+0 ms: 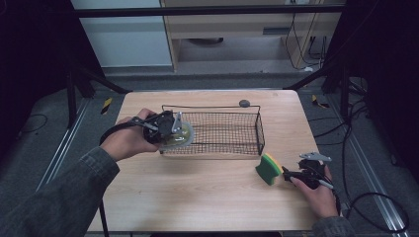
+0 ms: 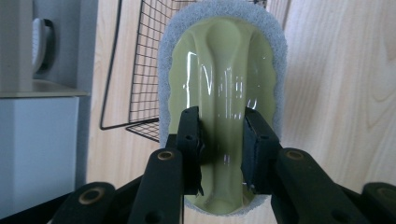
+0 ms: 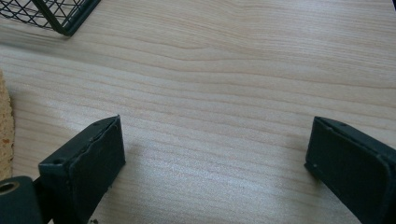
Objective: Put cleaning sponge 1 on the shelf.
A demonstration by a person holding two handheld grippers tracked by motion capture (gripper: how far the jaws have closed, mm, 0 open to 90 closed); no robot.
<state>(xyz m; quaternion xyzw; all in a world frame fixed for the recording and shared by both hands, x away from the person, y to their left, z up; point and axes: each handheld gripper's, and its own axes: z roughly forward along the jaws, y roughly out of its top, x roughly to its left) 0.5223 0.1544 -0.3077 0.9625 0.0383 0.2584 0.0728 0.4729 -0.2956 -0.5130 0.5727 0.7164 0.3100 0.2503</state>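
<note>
My left gripper [image 1: 174, 131] is shut on an oval scrubber [image 1: 183, 136] with a glossy olive plastic handle and a grey pad rim, held at the left end of a black wire basket [image 1: 258, 129]. In the left gripper view the two jaws pinch the scrubber's raised centre ridge [image 2: 223, 88] with my left gripper [image 2: 220, 147] below it. A green and yellow sponge [image 1: 269, 168] stands on edge at the table's right. My right gripper [image 1: 291, 174] sits just right of it, open, with bare wood between its fingers [image 3: 93, 158]. The sponge's yellow edge [image 3: 4, 126] shows at the left.
A small dark round object [image 1: 244, 103] lies at the table's far edge behind the basket. The basket's corner [image 3: 60, 18] shows at the top left of the right gripper view. Black frame legs and cables stand around the wooden table [image 1: 197, 197].
</note>
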